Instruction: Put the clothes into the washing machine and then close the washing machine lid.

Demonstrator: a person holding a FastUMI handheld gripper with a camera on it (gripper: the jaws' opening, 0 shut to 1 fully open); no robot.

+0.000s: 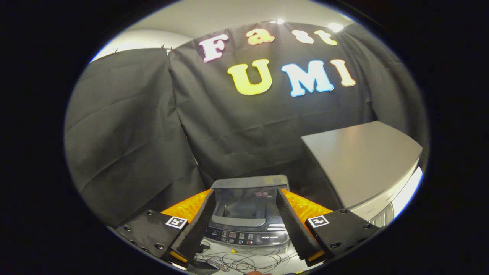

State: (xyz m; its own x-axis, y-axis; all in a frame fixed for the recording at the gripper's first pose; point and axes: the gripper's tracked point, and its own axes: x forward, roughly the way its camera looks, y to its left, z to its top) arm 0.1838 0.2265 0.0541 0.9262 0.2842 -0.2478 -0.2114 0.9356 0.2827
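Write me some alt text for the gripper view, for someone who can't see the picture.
The tool is open and holds nothing, its fingers framing a small top-loading washing machine just ahead with its lid up. A grey appliance stands to the right, thin cables lie on the surface below, and black cloth hangs behind.

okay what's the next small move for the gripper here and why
Probably ease the gripper forward toward the washing machine. Its fingers are open with nothing clamped, and the machine sits ahead between them with its lid seemingly down.
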